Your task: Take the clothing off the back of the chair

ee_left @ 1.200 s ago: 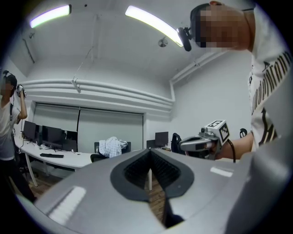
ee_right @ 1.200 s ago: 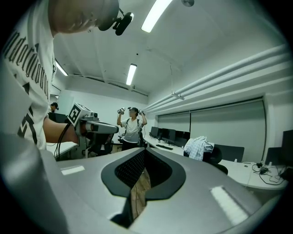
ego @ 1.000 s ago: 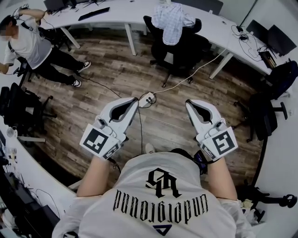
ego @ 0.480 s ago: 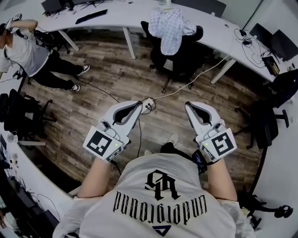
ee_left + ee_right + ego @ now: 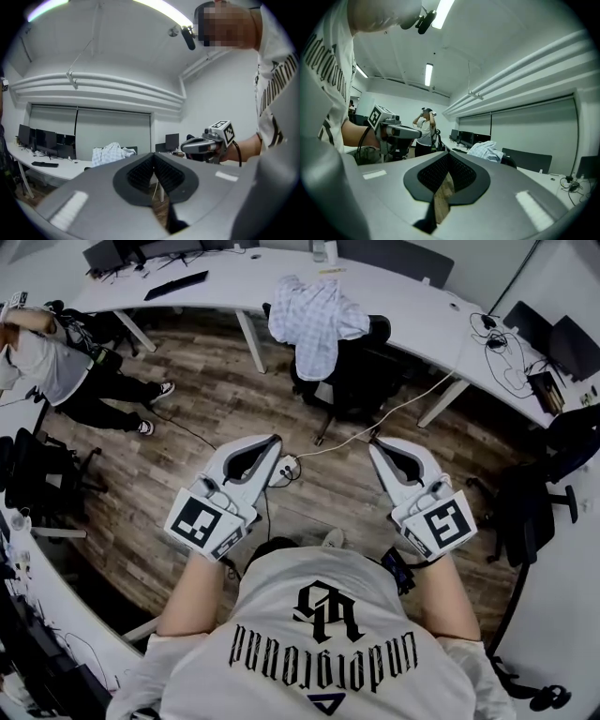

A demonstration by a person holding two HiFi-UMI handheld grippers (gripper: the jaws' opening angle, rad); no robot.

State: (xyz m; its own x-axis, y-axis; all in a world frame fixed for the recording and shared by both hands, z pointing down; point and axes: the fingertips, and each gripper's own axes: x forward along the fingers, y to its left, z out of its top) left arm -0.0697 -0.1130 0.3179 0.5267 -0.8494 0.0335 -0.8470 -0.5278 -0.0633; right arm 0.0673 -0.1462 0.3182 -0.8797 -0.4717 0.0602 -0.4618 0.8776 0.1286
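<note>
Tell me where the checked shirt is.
In the head view, top centre: the checked shirt drapes over the black chair by the curved white desk.

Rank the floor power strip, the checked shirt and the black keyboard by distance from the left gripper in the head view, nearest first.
1. The power strip, on the floor just past the tips of the left gripper.
2. The checked shirt, draped over the chair back, ahead and slightly right.
3. The black keyboard, on the white desk, far ahead to the left.
</note>
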